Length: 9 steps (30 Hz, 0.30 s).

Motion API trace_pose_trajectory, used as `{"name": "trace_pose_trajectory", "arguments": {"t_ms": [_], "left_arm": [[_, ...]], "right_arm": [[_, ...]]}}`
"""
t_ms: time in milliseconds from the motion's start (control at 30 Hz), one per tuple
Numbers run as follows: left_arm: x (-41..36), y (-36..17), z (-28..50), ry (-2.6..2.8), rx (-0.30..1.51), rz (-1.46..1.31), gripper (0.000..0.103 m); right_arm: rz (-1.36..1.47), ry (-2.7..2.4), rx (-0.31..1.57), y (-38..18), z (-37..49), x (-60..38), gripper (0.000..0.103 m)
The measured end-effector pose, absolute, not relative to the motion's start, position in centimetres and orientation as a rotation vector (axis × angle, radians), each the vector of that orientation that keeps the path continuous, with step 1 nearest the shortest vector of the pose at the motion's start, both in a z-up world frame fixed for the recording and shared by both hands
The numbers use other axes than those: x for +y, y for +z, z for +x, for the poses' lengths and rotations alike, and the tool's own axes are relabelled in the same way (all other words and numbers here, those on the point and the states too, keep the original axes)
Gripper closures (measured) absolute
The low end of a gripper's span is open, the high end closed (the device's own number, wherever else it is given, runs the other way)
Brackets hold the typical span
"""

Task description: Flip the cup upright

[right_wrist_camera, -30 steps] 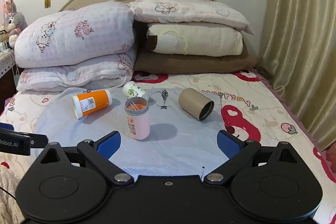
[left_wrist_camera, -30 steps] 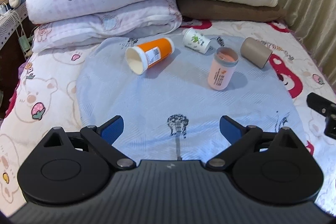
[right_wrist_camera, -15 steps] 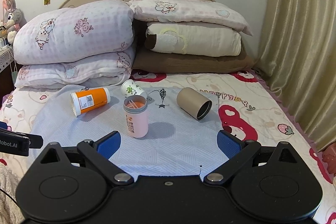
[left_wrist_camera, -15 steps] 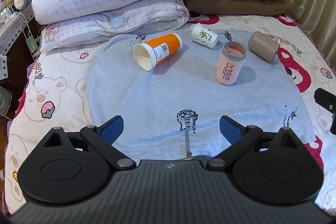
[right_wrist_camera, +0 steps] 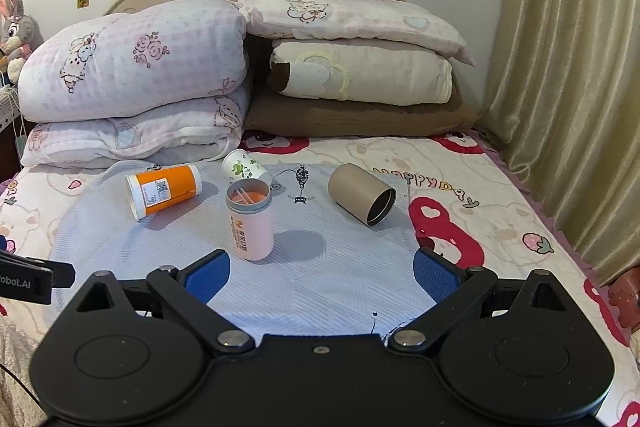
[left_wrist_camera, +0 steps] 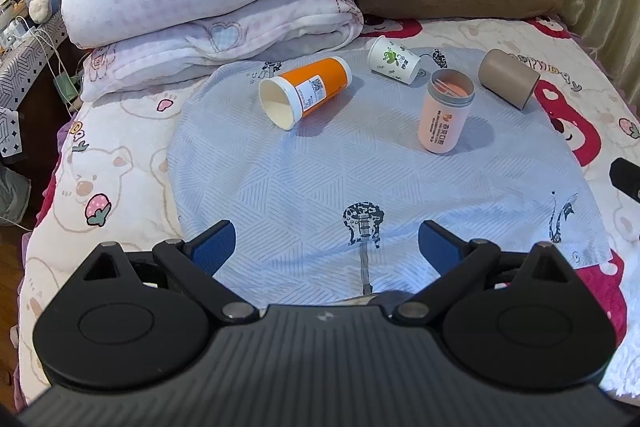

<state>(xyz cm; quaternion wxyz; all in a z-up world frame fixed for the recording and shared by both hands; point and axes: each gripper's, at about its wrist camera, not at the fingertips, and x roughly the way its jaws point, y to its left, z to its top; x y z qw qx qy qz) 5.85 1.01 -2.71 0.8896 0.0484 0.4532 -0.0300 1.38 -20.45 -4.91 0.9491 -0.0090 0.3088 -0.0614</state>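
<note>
Both tongs (left_wrist_camera: pixel 326 247) farther back w/ paper cups (left_wrist_camera: pixel 306 91).

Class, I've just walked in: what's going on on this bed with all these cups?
Nothing is held. The left gripper and right gripper are both open above the blue cloth. The pink cup stands upright; the orange cup, white cup and brown cup lie on their sides, not yet flipped.
</note>
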Motion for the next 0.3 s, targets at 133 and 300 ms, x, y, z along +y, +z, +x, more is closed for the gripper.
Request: {"name": "trace_pose_trajectory", "arguments": {"t_ms": [133,300], "left_arm": [[1.0,-2.67,5.92,-0.054,0.943,0.099,0.004],[0.95,-2.76,5.91,-0.052,0.95,0.102,0.004]], "right_arm": [[-0.017,-0.128,0.629,-4.95,1.41,-20.62,0.003],[-0.023,-0.13,0.624,-4.9,1.27,-20.83,0.003]]}}
